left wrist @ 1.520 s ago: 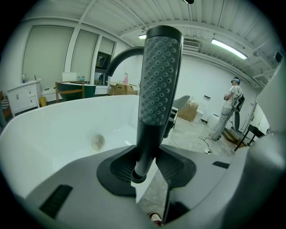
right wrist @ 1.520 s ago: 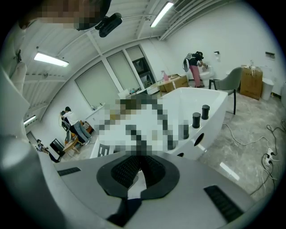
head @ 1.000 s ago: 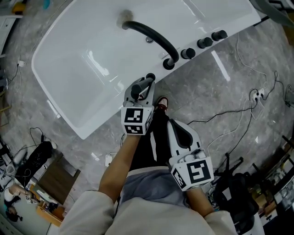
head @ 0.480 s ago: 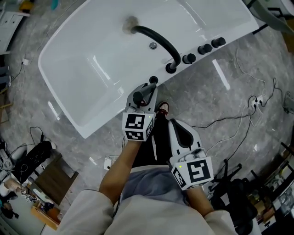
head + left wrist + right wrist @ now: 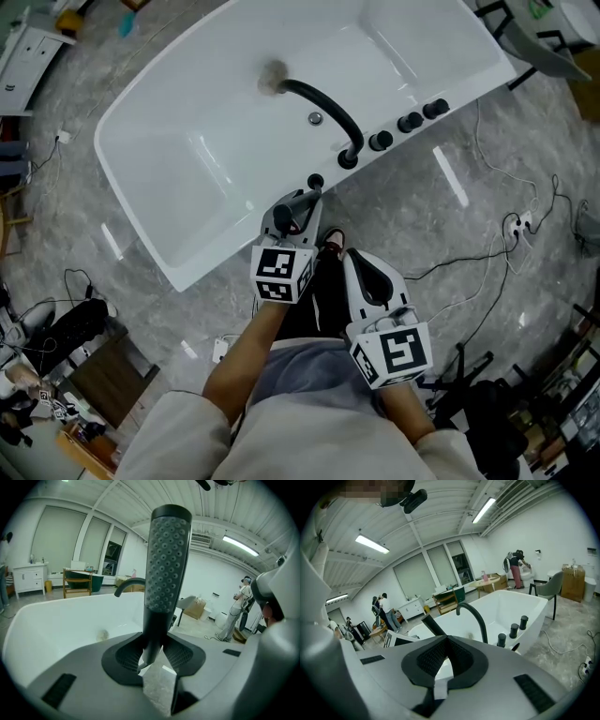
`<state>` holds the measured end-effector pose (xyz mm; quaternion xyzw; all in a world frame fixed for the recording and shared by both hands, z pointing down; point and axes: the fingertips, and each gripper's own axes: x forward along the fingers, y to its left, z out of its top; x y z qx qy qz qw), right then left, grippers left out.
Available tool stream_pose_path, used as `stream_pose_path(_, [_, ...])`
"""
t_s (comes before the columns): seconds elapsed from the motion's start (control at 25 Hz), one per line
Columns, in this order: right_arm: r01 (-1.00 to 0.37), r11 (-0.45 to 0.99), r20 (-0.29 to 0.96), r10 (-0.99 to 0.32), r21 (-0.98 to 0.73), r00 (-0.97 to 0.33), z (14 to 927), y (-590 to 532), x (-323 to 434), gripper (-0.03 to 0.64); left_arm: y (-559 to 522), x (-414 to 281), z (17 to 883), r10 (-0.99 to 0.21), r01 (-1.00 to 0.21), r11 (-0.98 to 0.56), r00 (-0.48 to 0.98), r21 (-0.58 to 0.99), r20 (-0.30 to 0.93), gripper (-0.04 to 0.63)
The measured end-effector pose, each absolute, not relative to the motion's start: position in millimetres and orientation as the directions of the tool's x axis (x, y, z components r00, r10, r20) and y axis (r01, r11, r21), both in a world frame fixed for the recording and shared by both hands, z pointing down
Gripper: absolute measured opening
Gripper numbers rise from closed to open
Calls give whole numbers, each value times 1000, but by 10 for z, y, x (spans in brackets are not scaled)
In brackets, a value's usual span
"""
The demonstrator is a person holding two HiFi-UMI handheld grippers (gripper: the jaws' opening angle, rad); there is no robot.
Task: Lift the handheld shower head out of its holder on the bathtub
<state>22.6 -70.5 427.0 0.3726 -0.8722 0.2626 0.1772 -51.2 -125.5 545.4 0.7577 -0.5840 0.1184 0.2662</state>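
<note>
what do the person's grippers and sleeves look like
Both the left gripper and the right gripper have smooth pale grey shells with black textured pads inside the jaws. Each carries a white cube printed with black square markers. No cables show on them. The person's sleeves are cream and end near the elbow.

Left gripper (image 5: 298, 208) lifted up and back off the bathtub (image 5: 202, 159) rim with the shower head (image 5: 168, 559) clamped in its jaws, so the head came clear of the holder (image 5: 315, 181). The holder's black ring, covered by the gripper tip a second earlier, ended up exposed on the rim with a small gap to the tip. In the head view the tub also sat smaller and shifted toward the lower right, and more floor (image 5: 56, 216) showed along the left edge.
</note>
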Motion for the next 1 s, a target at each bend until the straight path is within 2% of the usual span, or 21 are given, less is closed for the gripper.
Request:
stream_pose_path(0.52, [-737,607,449,-592,-299,-669,3963,-767,242,14,-1204,-553,5078,-841,-948,-126,258,291,476,140])
stream_pose_path(1.0, [-728,632,394,-618,-266,-681,3573,-819,292,14,-1172,-486,4671,-843,-945,-147,274,292,463,140])
